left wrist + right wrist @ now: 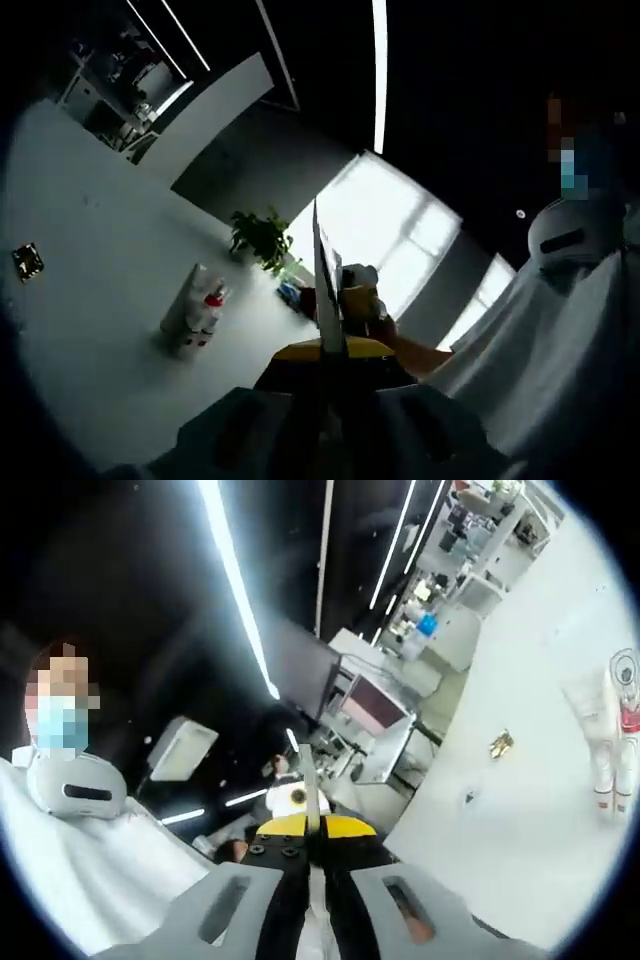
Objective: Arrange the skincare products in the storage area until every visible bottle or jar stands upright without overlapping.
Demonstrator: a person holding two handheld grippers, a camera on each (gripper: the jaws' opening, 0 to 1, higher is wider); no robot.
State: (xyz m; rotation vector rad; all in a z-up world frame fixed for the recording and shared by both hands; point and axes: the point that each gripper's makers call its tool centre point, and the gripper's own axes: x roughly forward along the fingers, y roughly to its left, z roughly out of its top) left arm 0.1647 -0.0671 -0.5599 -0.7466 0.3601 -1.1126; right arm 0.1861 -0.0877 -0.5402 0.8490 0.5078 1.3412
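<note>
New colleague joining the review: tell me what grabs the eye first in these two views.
In the left gripper view, the left tongs rise pressed together at bottom centre, with a cluster of white bottles with red caps on the white table beside them and a potted plant beyond. In the right gripper view, the right tongs look shut too, and white tubes sit at the far right edge.

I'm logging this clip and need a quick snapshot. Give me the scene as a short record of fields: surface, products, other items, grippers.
surface: white table
products: white tubes and bottles with red caps, grouped on the table; same group at the right edge of the right gripper view
other items: potted plant; small gold object
left gripper: jaws together, off the products
right gripper: jaws together, off the products
</note>
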